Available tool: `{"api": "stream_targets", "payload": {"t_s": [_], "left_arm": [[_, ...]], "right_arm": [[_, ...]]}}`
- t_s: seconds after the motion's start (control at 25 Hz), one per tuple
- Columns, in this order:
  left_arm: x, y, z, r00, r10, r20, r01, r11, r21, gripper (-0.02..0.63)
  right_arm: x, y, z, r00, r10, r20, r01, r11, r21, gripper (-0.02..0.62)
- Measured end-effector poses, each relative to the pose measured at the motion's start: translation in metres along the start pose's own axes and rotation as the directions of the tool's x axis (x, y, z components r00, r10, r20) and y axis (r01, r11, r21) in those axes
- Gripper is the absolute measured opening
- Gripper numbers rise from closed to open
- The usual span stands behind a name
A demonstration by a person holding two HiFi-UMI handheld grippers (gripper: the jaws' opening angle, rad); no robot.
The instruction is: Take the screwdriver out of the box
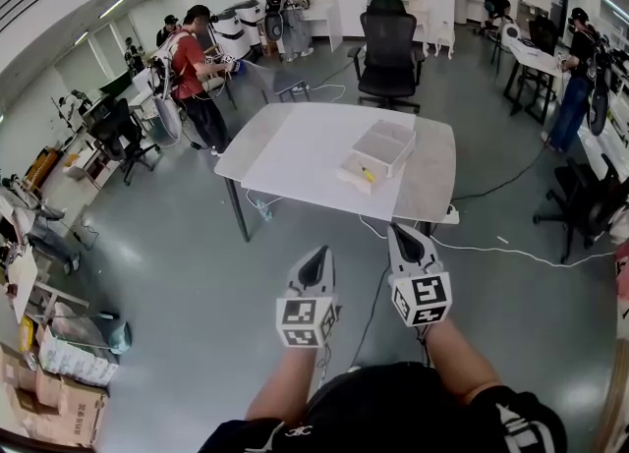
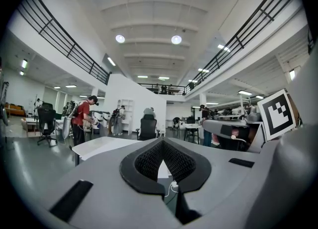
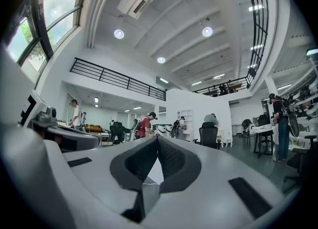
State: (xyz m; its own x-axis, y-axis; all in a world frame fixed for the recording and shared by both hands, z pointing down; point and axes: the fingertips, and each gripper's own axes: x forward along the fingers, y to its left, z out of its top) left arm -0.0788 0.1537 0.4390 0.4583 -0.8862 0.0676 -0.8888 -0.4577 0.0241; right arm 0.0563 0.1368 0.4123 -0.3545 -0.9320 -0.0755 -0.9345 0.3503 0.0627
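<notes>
A white table [image 1: 295,151] stands a few steps ahead on the grey floor. Near its right side lies an open white box [image 1: 352,176] with a small yellow screwdriver [image 1: 368,175] inside; a larger white box [image 1: 385,144] sits just behind it. My left gripper [image 1: 316,254] and right gripper [image 1: 397,231] are held side by side over the floor, well short of the table. Both point toward it, shut and holding nothing. In the left gripper view the gripper [image 2: 161,141] has its tips together, with the table [image 2: 99,146] far beyond. The right gripper [image 3: 158,137] looks the same in its own view.
A black office chair [image 1: 389,53] stands behind the table. A person in a red shirt [image 1: 192,73] works at the left. A power strip [image 1: 450,215] and white cable [image 1: 511,250] lie on the floor right of the table. Cardboard boxes [image 1: 49,397] sit at lower left.
</notes>
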Motion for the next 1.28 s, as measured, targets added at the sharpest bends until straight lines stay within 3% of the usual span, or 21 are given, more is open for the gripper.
{"api": "stream_targets", "payload": {"t_s": [0.6, 1.28], "left_arm": [[0.025, 0.045, -0.012, 1.000, 0.009, -0.018, -0.009, 1.000, -0.004, 0.006], [0.204, 0.101, 0.007, 0.997, 0.061, -0.041, -0.062, 0.998, -0.008, 0.006]], "right_arm": [[0.053, 0.011, -0.014, 1.000, 0.011, -0.009, -0.011, 1.000, 0.003, 0.014], [0.228, -0.083, -0.035, 0.996, 0.077, -0.037, -0.076, 0.997, 0.024, 0.014]]}}
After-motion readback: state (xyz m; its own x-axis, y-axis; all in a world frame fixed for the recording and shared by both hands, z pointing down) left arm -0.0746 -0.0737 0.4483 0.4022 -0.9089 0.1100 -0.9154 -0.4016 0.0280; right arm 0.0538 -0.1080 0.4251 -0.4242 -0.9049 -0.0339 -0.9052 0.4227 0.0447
